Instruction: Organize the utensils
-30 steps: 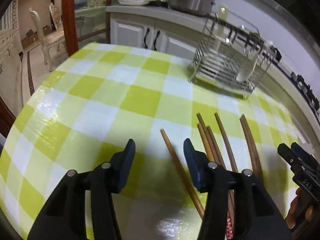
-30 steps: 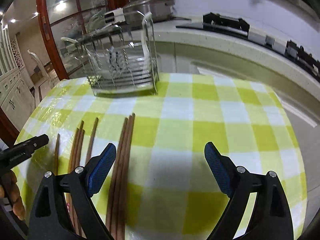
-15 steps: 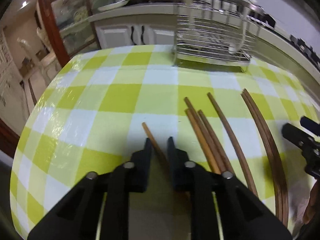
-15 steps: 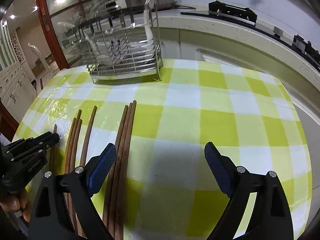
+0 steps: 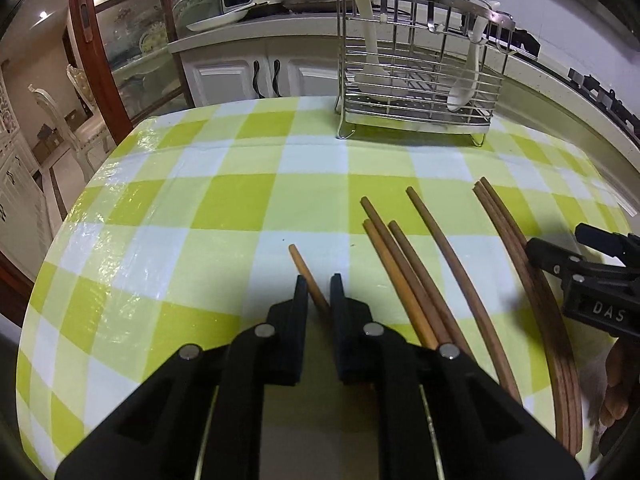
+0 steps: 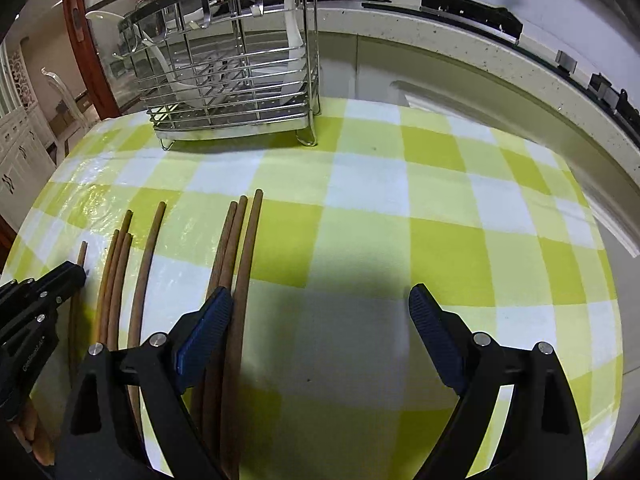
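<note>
Several brown wooden chopsticks lie on the green-and-white checked tablecloth. My left gripper (image 5: 319, 284) is shut on the leftmost single chopstick (image 5: 304, 270), whose tip sticks out ahead of the jaws; it also shows at the far left of the right wrist view (image 6: 82, 254). Three chopsticks (image 5: 400, 264) lie to its right, then a bundle of darker ones (image 5: 516, 248). My right gripper (image 6: 320, 320) is wide open and empty, its left finger over the dark bundle (image 6: 240, 248). A wire utensil rack (image 5: 416, 72) holding white spoons stands at the table's far side.
The rack also shows in the right wrist view (image 6: 232, 68). Behind the table runs a white counter (image 5: 280, 32) with a pot and dishes, cabinets below. A wooden door frame (image 5: 88, 40) and a chair are at the left. The table edge (image 6: 592, 208) curves at the right.
My left gripper has closed from open onto the leftmost chopstick and swung to face the rack. My right gripper stayed open and moved forward a little toward the rack.
</note>
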Demonstrator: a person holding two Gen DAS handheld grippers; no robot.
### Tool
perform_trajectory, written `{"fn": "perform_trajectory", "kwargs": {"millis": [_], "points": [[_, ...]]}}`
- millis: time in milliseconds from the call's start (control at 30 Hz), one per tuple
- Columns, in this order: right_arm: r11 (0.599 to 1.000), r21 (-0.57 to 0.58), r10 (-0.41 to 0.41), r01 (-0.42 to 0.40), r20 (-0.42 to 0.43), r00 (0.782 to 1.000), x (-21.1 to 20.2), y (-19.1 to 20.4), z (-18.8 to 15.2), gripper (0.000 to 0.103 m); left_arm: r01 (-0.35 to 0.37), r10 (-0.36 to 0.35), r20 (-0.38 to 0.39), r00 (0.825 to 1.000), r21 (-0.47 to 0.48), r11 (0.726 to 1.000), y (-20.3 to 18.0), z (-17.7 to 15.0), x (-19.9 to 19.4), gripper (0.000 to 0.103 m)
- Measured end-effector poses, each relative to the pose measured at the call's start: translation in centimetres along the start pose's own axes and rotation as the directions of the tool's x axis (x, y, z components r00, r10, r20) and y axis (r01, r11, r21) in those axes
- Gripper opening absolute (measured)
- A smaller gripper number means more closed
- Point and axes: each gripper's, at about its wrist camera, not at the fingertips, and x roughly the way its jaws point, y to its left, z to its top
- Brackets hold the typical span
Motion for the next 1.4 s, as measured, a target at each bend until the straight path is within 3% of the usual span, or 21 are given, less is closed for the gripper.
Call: {"fn": "perform_trajectory", "kwargs": {"millis": [300,467,567,667,1033,1167,1400], "points": [[1.0,-0.018,-0.015,0.015,-0.008,1.0,0.9,0.3,0.8,0.083,0.013,-0.013,-0.008,1.0,0.001,1.0,0.2,0.2,0.1,0.011],[0.997,-0.068,0.027,-0.027,-0.002,1.0,0.7,1.4,1.6,0.043,0.025,-0.025,-0.018,1.0,-0.021,0.999,0.6,0.4,0.2,0.007],[0.996,-0.075,0.04,-0.04,-0.001,0.999,0.7,1.7,1.8,0.031,0.03,-0.03,-0.02,0.999,-0.027,0.999,0.8,0.4,0.3,0.006],[0.997,-0.059,0.055,-0.055,0.001,0.998,0.6,1.4,1.9,0.012,0.034,-0.035,-0.02,0.999,-0.032,0.999,1.0,0.4,0.3,0.006],[0.992,-0.032,0.119,-0.118,0.033,0.992,-1.6,0.8,1.8,0.01,0.083,-0.082,0.018,0.996,-0.093,0.992,2.7,1.1,-1.1,0.006],[0.992,-0.029,0.122,-0.12,0.073,0.99,-3.6,0.6,2.4,0.01,0.107,-0.099,0.075,0.992,-0.11,0.988,3.1,2.0,-3.0,0.006],[0.993,-0.039,0.116,-0.111,0.167,0.979,-7.7,0.8,3.7,0.009,0.16,-0.131,0.229,0.964,-0.114,0.98,3.7,3.5,-7.5,0.006]]}}
